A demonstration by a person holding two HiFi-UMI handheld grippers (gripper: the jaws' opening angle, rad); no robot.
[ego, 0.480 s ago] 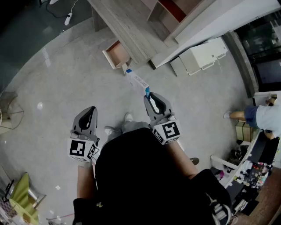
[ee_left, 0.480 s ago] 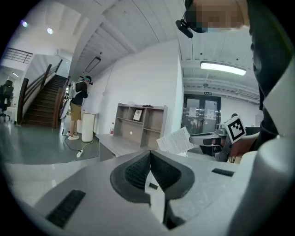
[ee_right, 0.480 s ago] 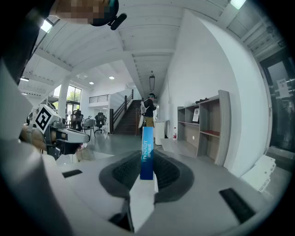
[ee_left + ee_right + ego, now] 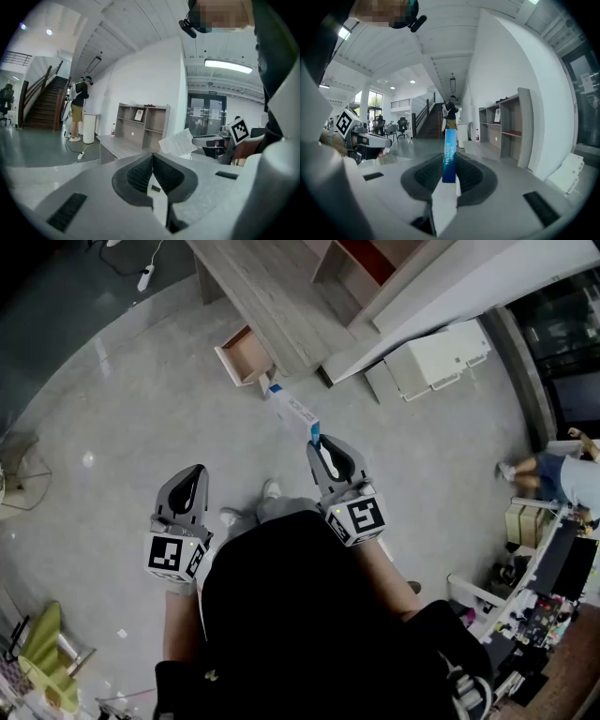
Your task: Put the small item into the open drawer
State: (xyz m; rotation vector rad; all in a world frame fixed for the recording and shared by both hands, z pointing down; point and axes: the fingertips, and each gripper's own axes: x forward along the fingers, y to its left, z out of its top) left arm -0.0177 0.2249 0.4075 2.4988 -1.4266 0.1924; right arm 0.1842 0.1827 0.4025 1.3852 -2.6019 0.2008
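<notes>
My right gripper (image 4: 316, 441) is shut on one end of a long blue-and-white box (image 4: 290, 409). The box sticks out forward toward the open wooden drawer (image 4: 242, 354) under the grey desk (image 4: 272, 296), and its far end is still short of the drawer. In the right gripper view the box (image 4: 449, 154) stands upright, pinched between the ribbed pads (image 4: 429, 176). My left gripper (image 4: 194, 474) hangs lower left, shut with nothing in it; the left gripper view shows its pads (image 4: 140, 173) closed together. The box (image 4: 177, 142) also appears there, off to the right.
A white low cabinet (image 4: 431, 357) stands against the wall to the right of the desk. A shelf unit (image 4: 375, 259) sits behind the desk. A person (image 4: 553, 474) walks at the right edge. A power strip (image 4: 145, 279) lies on the floor far left.
Both grippers hold almost the same place, and the box stays gripped. The person at the right edge has stepped further right.
</notes>
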